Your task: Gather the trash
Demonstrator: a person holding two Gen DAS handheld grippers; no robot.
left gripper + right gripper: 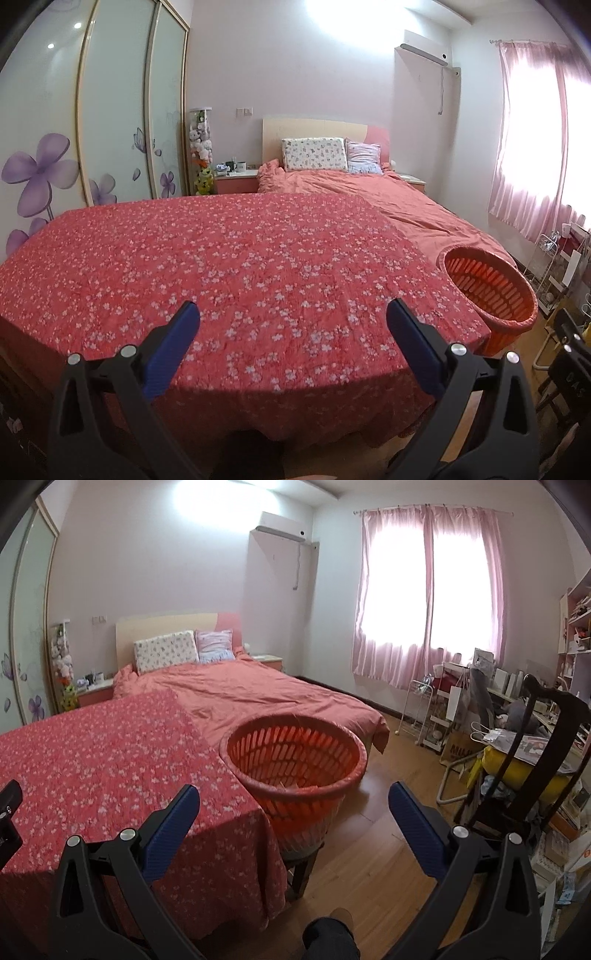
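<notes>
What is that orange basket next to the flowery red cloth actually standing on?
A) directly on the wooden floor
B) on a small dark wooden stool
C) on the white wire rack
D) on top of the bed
B: in the right wrist view the orange basket rests on a small dark stool whose legs reach the wooden floor, beside the flowery cloth.

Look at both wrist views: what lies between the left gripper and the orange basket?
In the left wrist view, only the floral red cloth spans between the open left gripper and the orange basket; no trash shows there. The right wrist view agrees.
</notes>
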